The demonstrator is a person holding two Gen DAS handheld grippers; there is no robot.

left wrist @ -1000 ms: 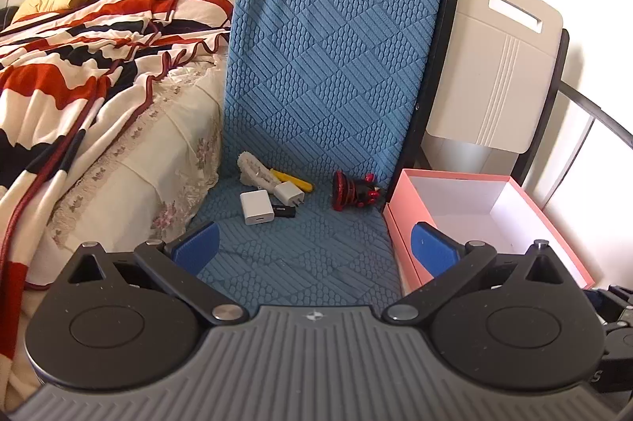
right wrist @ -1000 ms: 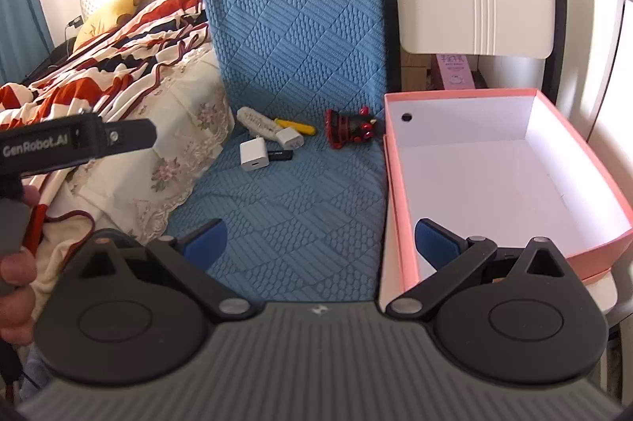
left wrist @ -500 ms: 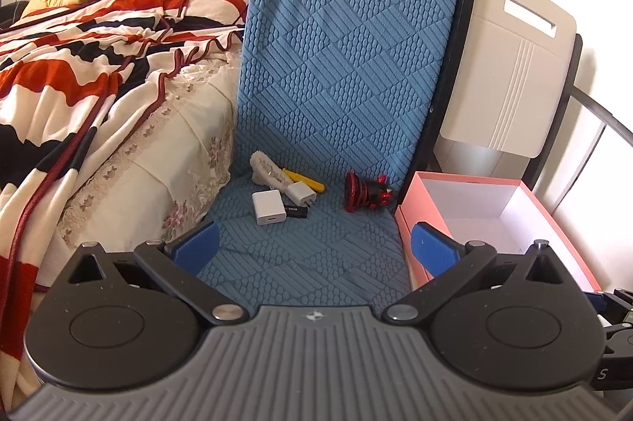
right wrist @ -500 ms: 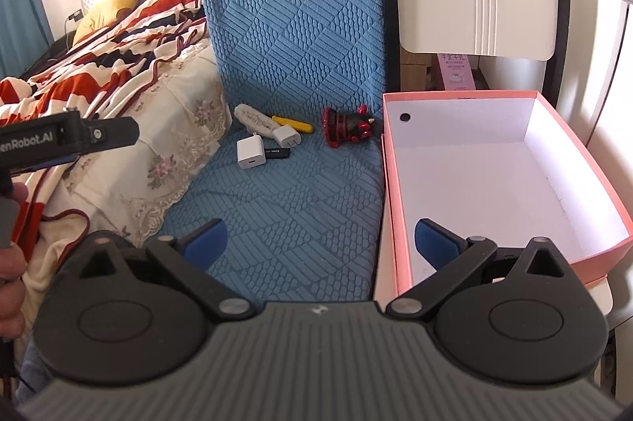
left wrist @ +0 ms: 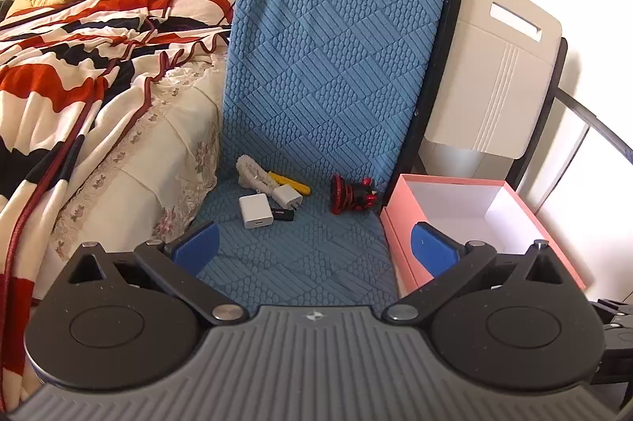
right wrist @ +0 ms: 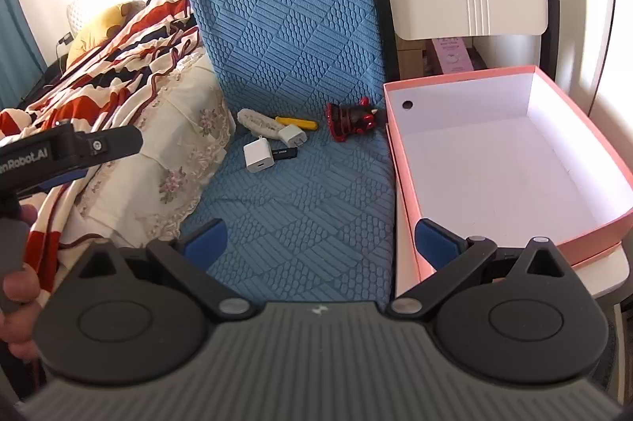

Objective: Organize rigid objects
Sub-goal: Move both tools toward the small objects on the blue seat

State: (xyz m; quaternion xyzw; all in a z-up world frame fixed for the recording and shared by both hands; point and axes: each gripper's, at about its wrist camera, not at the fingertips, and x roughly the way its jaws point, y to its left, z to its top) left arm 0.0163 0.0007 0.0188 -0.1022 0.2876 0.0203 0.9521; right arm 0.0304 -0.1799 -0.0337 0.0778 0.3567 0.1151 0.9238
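Small objects lie at the back of a blue-covered chair seat (left wrist: pixel 300 262): a white square charger (left wrist: pixel 255 211) (right wrist: pixel 258 155), a smaller white plug (left wrist: pixel 287 196) (right wrist: pixel 292 135), a black USB stick (left wrist: pixel 282 214) (right wrist: pixel 285 154), a yellow stick (left wrist: pixel 289 183) (right wrist: pixel 296 122), a white fuzzy piece (left wrist: pixel 251 173) (right wrist: pixel 256 121) and a red-black toy (left wrist: pixel 351 194) (right wrist: pixel 351 116). An open pink box (left wrist: pixel 399 219) (right wrist: pixel 470 80) stands right of the seat. My left gripper (left wrist: pixel 314 249) and right gripper (right wrist: pixel 320 243) are open and empty, well short of the objects.
A bed with a striped red, navy and cream blanket (left wrist: pixel 71 65) lies left of the chair. A white folding chair back (left wrist: pixel 494 73) stands behind the box. The left gripper's handle (right wrist: pixel 59 152) and a hand show at the right wrist view's left edge.
Both views have shifted slightly; the right gripper has edged closer to the seat and the left view has panned left. Both grippers stayed open and nothing was picked up.
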